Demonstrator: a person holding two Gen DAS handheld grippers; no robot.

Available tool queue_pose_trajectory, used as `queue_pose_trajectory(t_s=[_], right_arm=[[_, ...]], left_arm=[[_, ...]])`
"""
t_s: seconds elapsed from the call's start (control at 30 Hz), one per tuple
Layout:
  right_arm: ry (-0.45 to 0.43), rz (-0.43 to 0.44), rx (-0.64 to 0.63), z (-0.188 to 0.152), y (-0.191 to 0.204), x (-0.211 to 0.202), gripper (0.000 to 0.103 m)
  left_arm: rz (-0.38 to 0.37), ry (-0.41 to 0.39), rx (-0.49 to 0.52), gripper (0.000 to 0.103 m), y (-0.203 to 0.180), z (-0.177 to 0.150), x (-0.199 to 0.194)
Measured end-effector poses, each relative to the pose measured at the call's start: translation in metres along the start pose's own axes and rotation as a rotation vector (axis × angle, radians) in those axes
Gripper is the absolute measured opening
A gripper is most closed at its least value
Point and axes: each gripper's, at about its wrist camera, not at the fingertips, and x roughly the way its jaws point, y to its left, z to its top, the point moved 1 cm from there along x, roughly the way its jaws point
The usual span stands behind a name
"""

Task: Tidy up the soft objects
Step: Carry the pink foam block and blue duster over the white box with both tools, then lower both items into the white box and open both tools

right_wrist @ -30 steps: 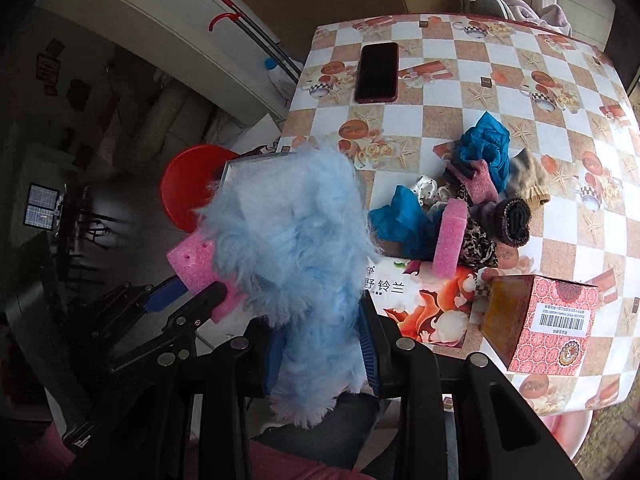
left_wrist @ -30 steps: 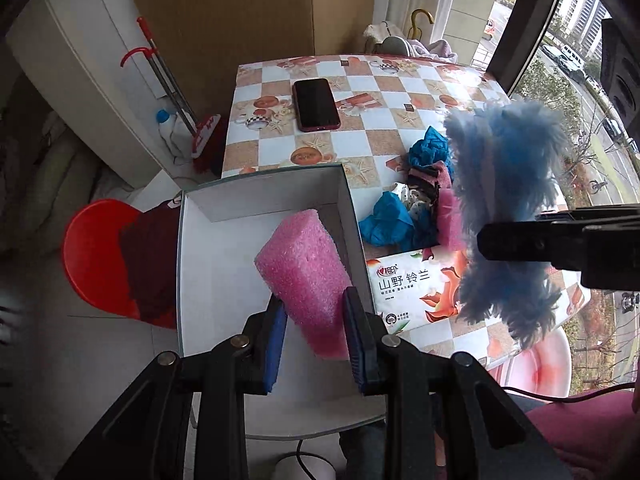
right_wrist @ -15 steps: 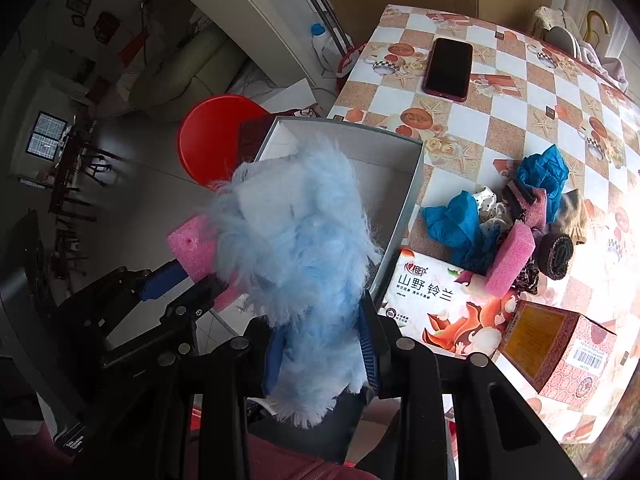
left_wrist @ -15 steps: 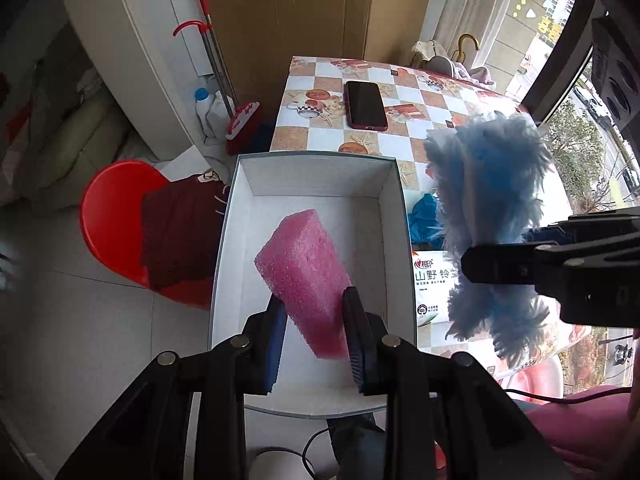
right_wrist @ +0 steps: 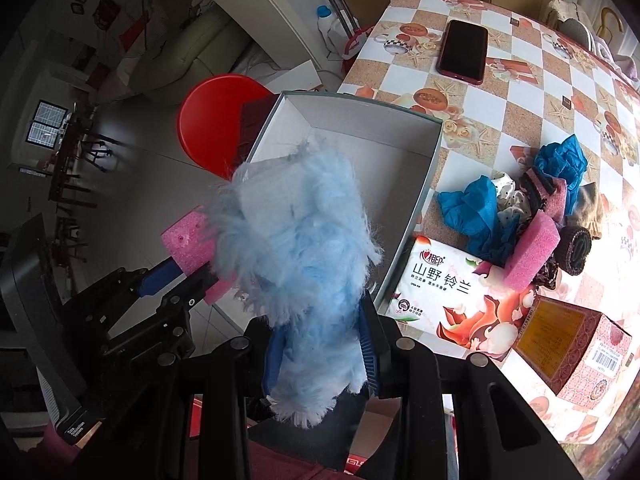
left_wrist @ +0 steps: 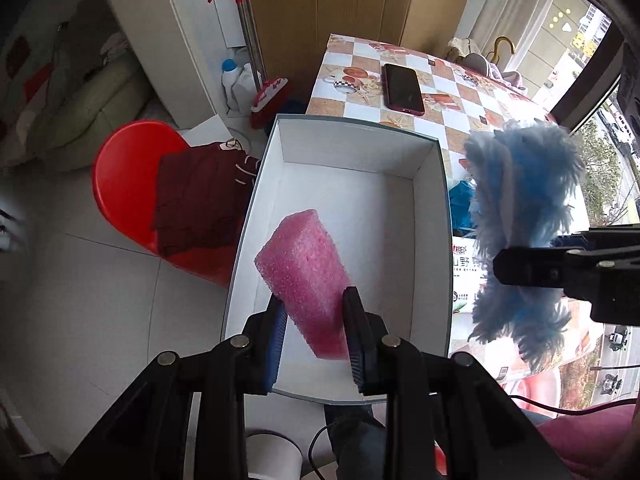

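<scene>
My left gripper (left_wrist: pixel 314 320) is shut on a pink foam sponge (left_wrist: pixel 304 276) and holds it above the open white box (left_wrist: pixel 400 216), which has nothing inside. My right gripper (right_wrist: pixel 326 344) is shut on a fluffy blue duster (right_wrist: pixel 296 252), held beside the box's right wall; the duster also shows in the left wrist view (left_wrist: pixel 520 216). The pink sponge's end shows in the right wrist view (right_wrist: pixel 188 236). On the checkered table (right_wrist: pixel 520 80) lies a heap of soft things: blue cloths (right_wrist: pixel 476 208), a second pink sponge (right_wrist: pixel 532 252), dark rolled fabric (right_wrist: pixel 576 248).
A dark red phone (right_wrist: pixel 464 52) lies on the far part of the table. A tissue pack (right_wrist: pixel 452 292) and a red patterned carton (right_wrist: pixel 576 344) sit at the table's near edge. A red stool (left_wrist: pixel 124 184) with dark red clothing stands left of the box. A mop leans by the wall.
Both grippers have swung left with their loads. The pink sponge now hangs over the box's middle and the duster has come to the box's right wall.
</scene>
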Motion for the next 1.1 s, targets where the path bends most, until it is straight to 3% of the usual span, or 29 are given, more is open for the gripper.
queue_pose_trajectory(t_s=[0.4, 0.7, 0.93, 1.1], right_arm=[[0.073, -0.046, -0.085, 0.017, 0.015, 0.06, 0.035], [0.277, -0.082, -0.127, -0.008, 0.015, 0.121, 0.035], [0.35, -0.086, -0.114, -0.022, 0.007, 0.131, 0.035], [0.313, -0.085, -0.117, -0.023, 0.004, 0.122, 0.035]], left_arm=[[0.019, 0.087, -0.01, 0.031, 0.002, -0.005, 0.054], [0.014, 0.191, 0.026, 0.031, 0.002, -0.031, 0.095], [0.003, 0.216, 0.025, 0.031, 0.002, -0.048, 0.1], [0.007, 0.186, 0.021, 0.031, 0.007, -0.043, 0.088]])
